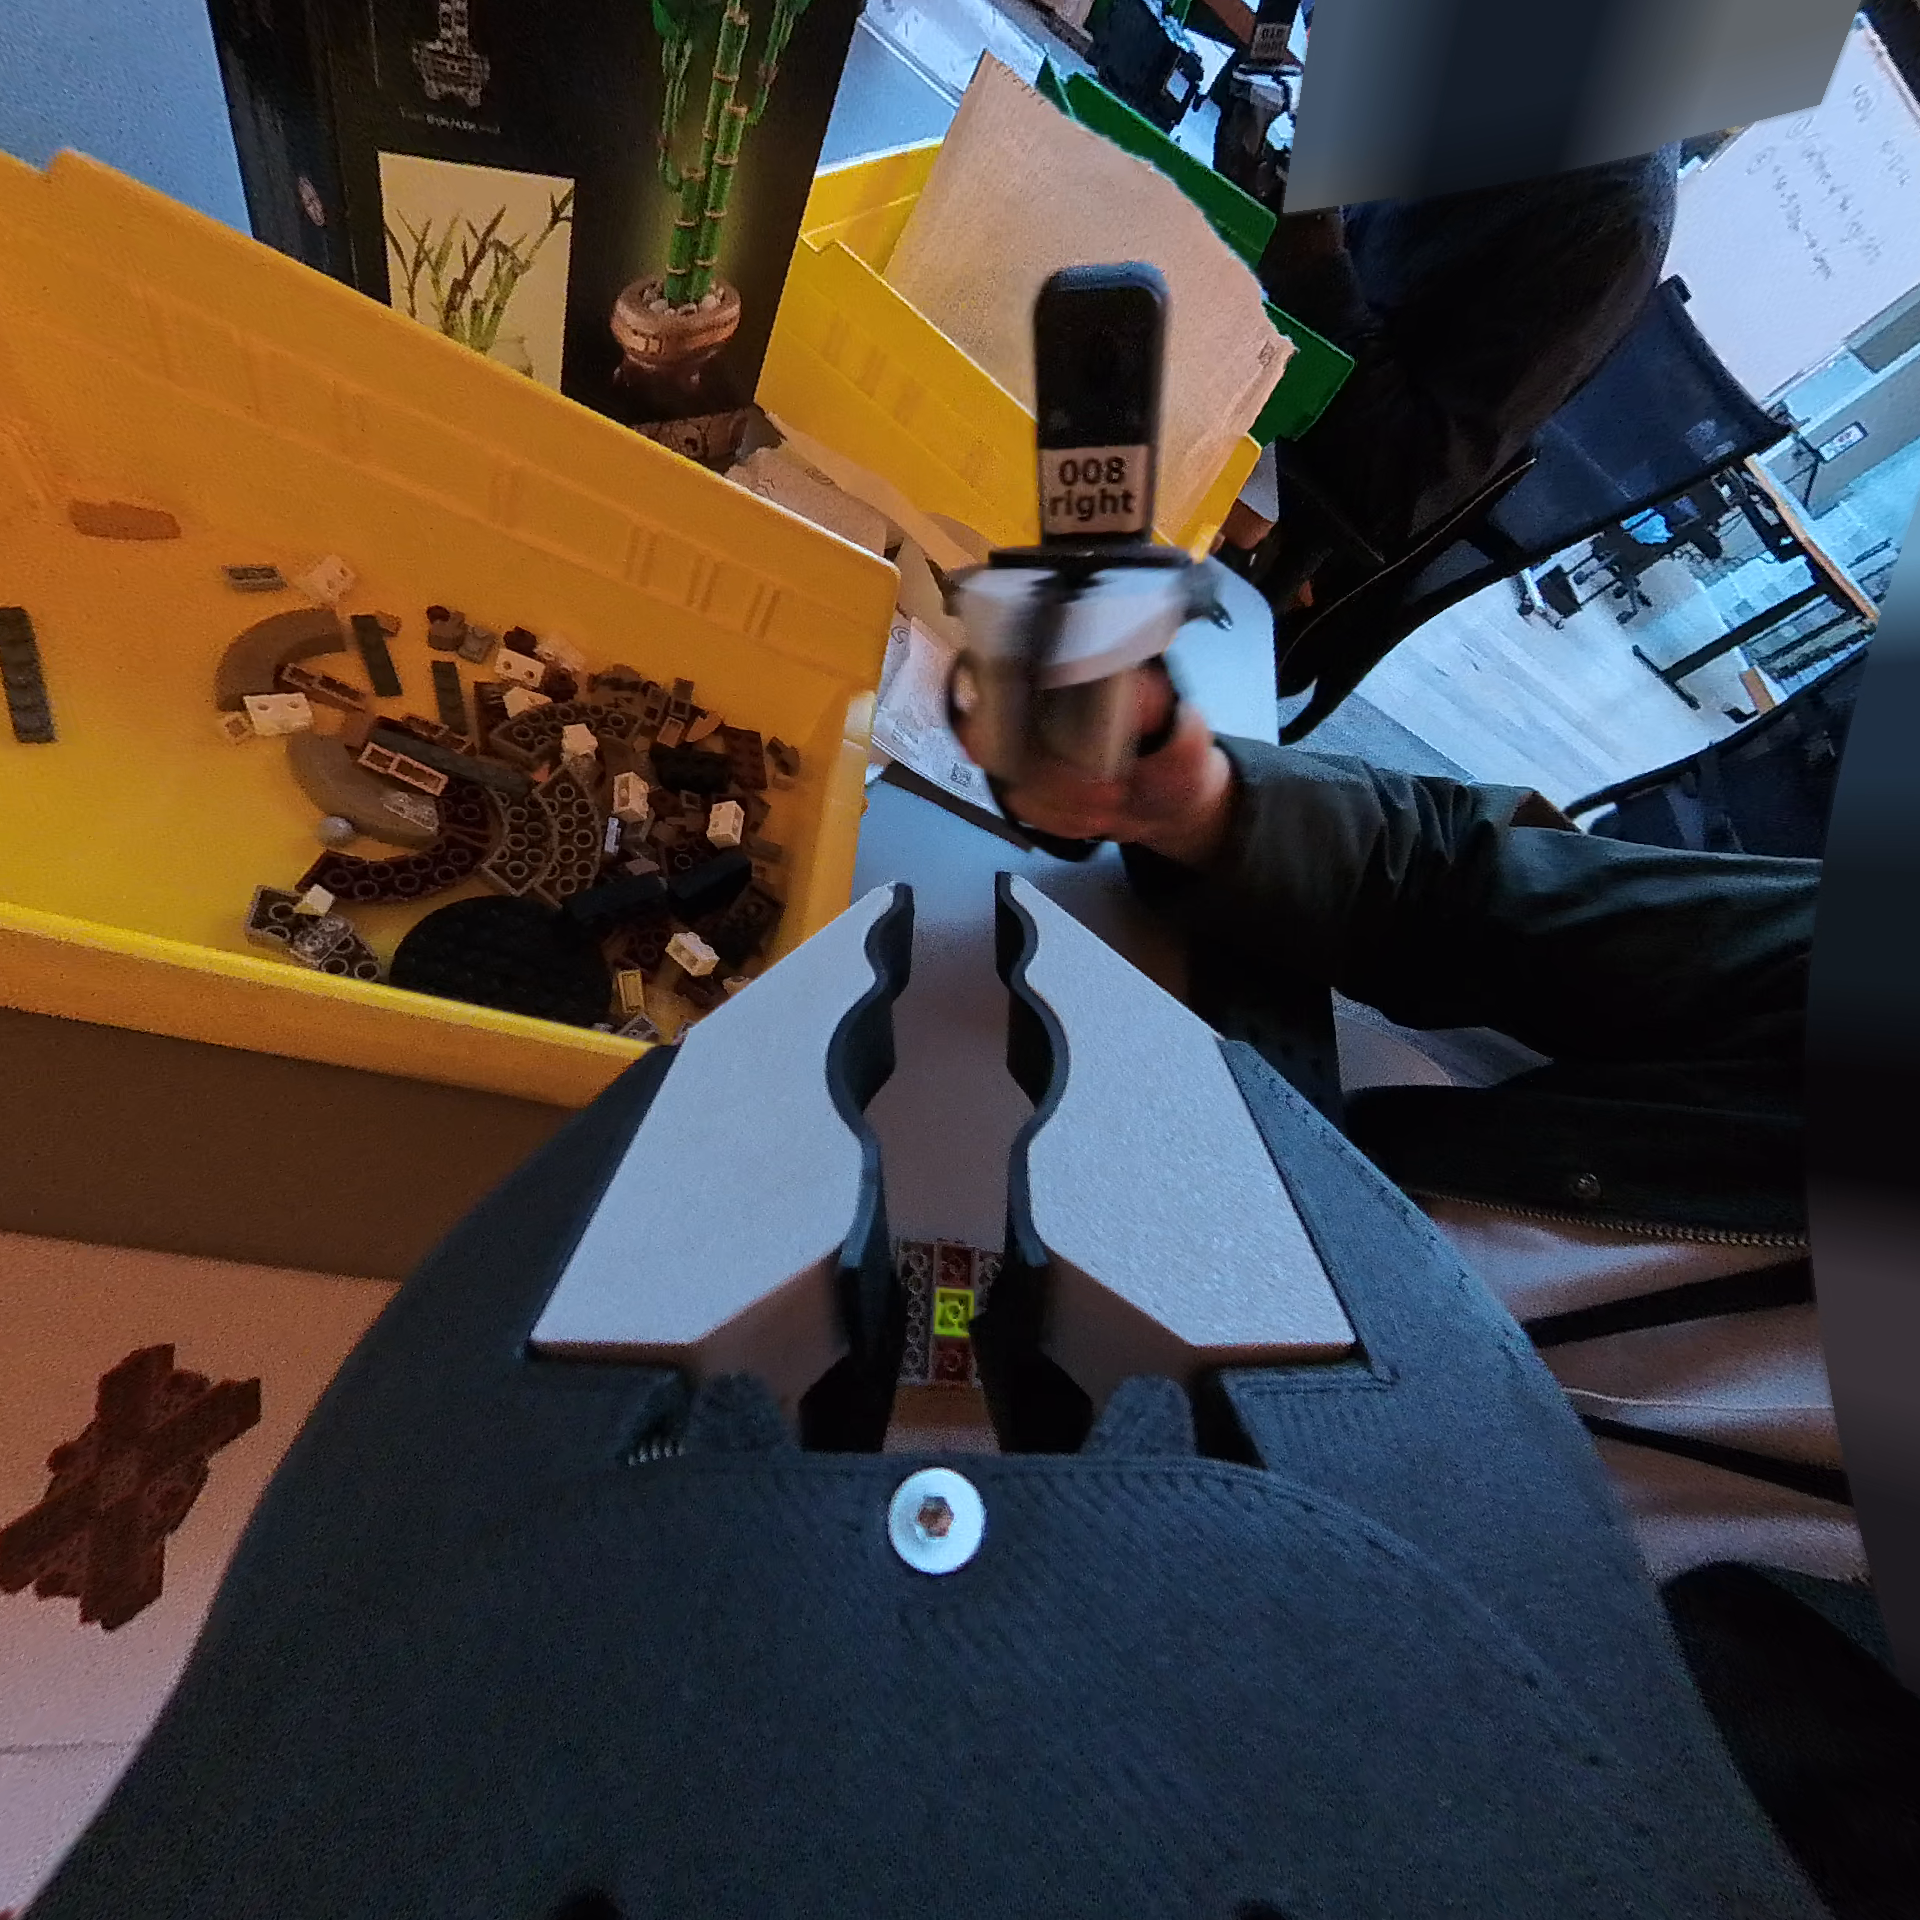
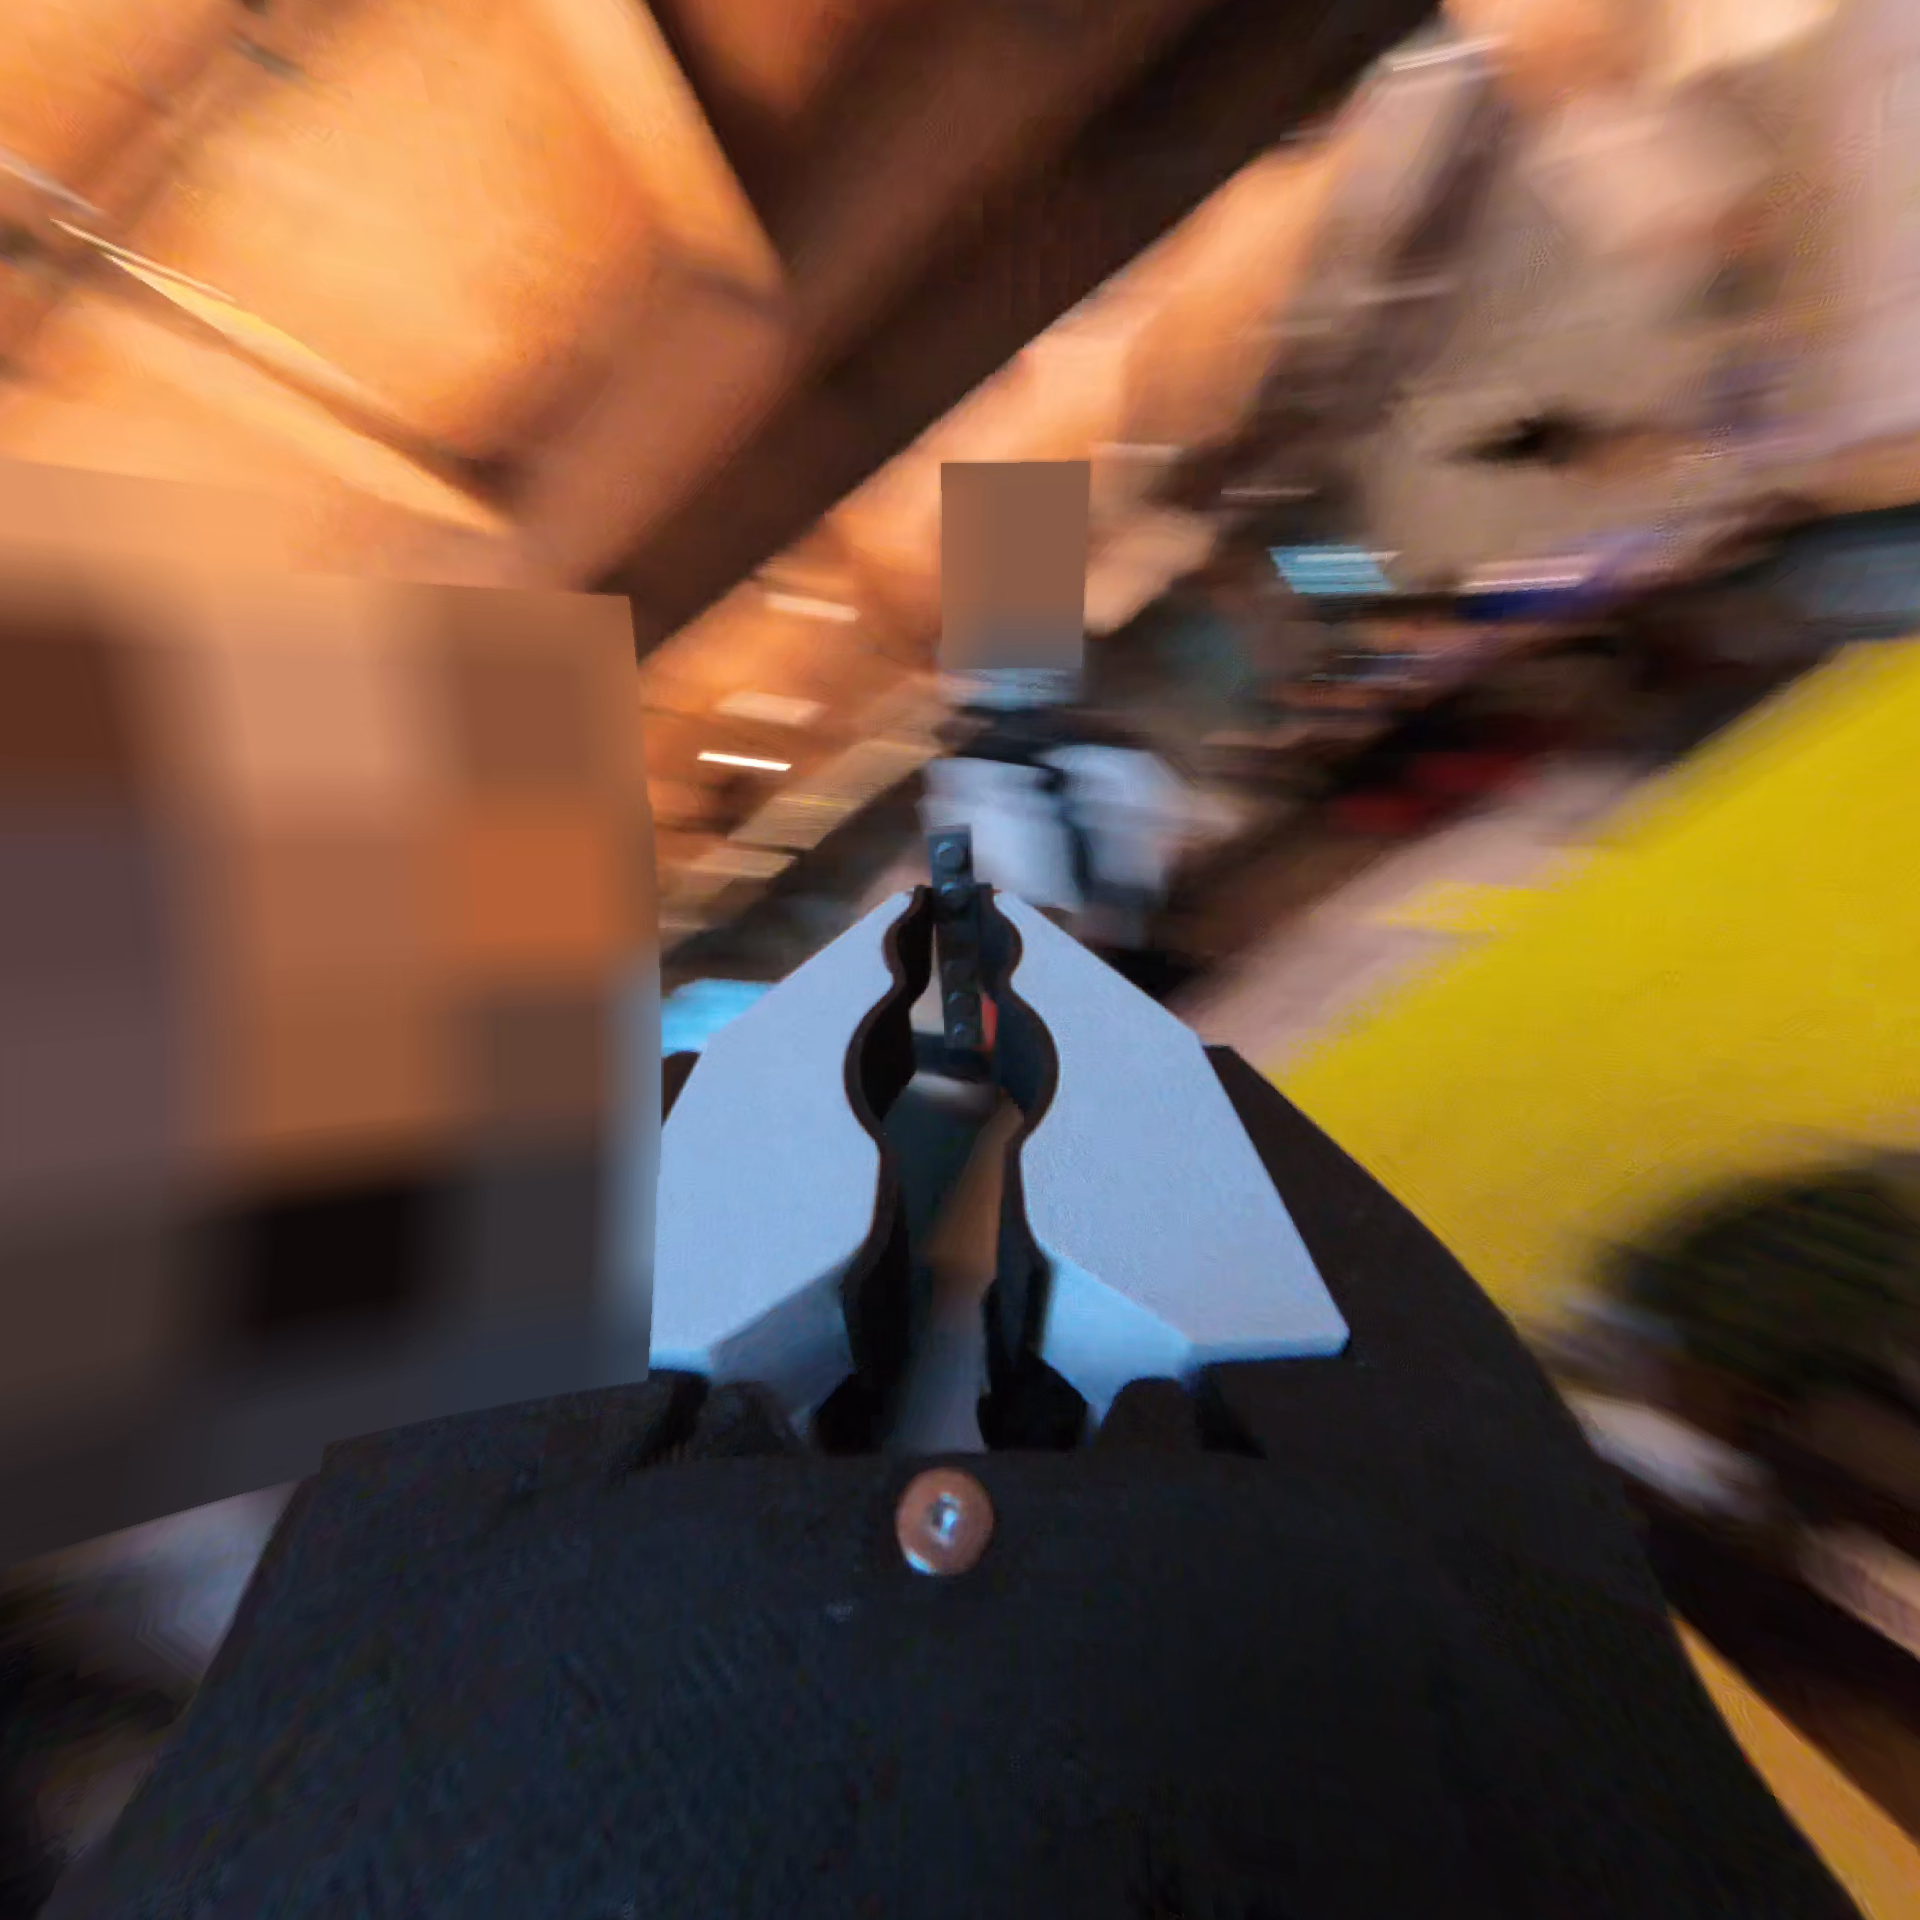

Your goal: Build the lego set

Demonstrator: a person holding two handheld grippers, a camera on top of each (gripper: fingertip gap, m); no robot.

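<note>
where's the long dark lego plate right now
In the right wrist view the long dark plate is pinched at the tips of the right gripper, sticking out past them.

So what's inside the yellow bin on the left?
The yellow bin holds a heap of loose lego pieces: dark curved plates, a black round plate, small pale bricks. Whatever lies under the heap is covered, and the left gripper hides the bin's near corner.

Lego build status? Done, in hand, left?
Done: a small brown assembly on the table. In hand: right gripper pinches a dark narrow plate; left gripper is empty. Left: most of it, with loose pieces piled in the yellow bin.
</note>
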